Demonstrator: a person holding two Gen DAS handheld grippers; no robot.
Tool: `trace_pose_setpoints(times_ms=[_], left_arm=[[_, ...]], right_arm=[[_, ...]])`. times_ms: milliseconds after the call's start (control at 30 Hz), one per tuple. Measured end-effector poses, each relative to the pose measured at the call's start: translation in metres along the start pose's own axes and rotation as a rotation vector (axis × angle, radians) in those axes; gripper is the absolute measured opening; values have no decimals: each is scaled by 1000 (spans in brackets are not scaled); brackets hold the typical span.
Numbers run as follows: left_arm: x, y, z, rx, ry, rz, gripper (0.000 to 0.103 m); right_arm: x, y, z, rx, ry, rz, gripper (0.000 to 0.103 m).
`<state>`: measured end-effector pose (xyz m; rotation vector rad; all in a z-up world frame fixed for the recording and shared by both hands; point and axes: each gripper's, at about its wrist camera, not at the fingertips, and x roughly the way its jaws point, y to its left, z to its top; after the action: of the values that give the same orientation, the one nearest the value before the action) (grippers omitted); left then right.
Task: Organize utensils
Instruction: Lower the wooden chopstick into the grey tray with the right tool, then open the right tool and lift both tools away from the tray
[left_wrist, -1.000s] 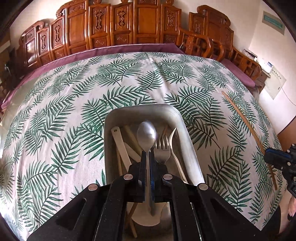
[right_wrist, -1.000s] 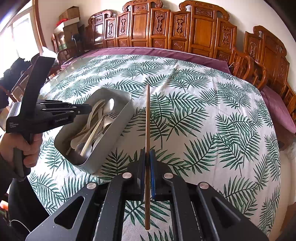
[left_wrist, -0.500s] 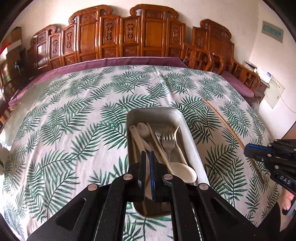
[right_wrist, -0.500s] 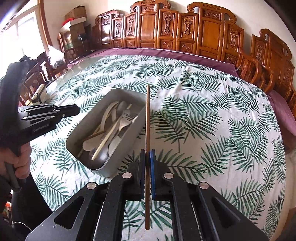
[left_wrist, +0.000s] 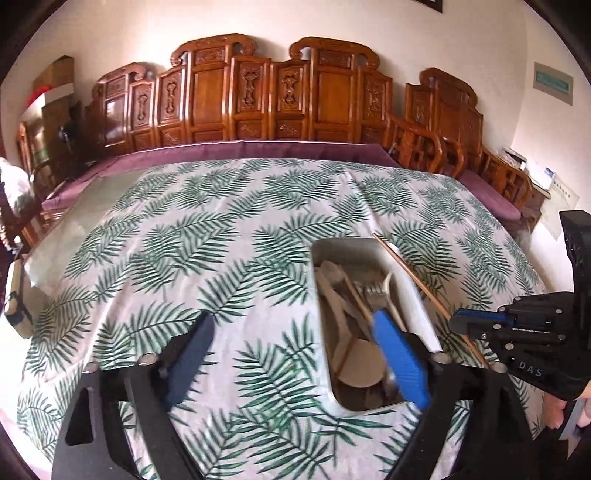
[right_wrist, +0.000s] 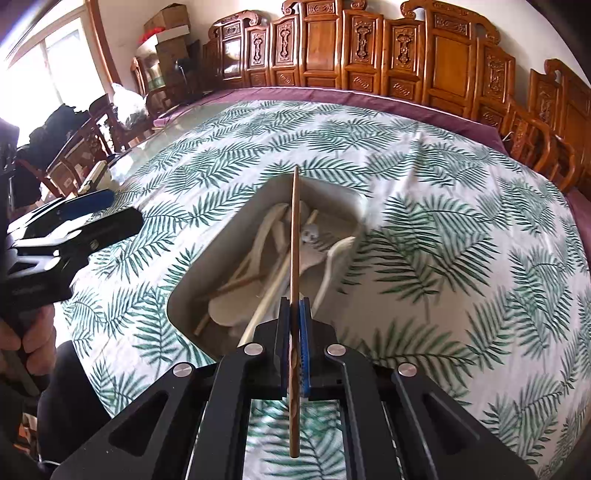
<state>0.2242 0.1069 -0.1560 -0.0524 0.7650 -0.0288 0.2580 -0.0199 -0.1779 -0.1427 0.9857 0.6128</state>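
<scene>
Now your right gripper (right_wrist: 294, 317), clamped on the chopstick (right_wrist: 294, 236), hovers over the tray (right_wrist: 207, 273) mid-frame; lower and release. Left gripper (left_wrist: 295, 343) is opening, empty.

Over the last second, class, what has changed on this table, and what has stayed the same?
The left gripper let go of the metal spoon into the tray and pulled back toward the left; its jaws are opening, with nothing between them. The right gripper carried its chopstick from beside the tray to over it. Unchanged: the chopstick is still clamped, and the tray sits in place on the leaf-print tablecloth.
</scene>
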Motion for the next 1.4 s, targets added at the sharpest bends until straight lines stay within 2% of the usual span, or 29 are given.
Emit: trace_pose_setpoints(times_ms=[133,300,433,600,767,933,1067,1400], left_arm=[[-4,13,-3,1,-10,35,91],[-7,27,-6,-34,-11,39,92],[-8,31,-6,-46,-12,37,92],[-9,29,-7,-37,-15,33,92],[-8,26,-8,-29,-11,27,92],[-8,22,-8,-19,-10,23,92],[-8,22,-8,-19,-10,22,92],[-9,17,-7,-3,-11,20,92]], right_arm=[[14,8,8,31,8,22,6],[35,10,18,106,21,50,6],[46,8,21,152,24,10,6],[48,4,21,166,16,-63,6],[47,-1,21,167,18,-101,6],[48,1,24,180,10,-71,6],[46,3,29,219,-8,0,7],[30,5,23,131,-47,-22,7]])
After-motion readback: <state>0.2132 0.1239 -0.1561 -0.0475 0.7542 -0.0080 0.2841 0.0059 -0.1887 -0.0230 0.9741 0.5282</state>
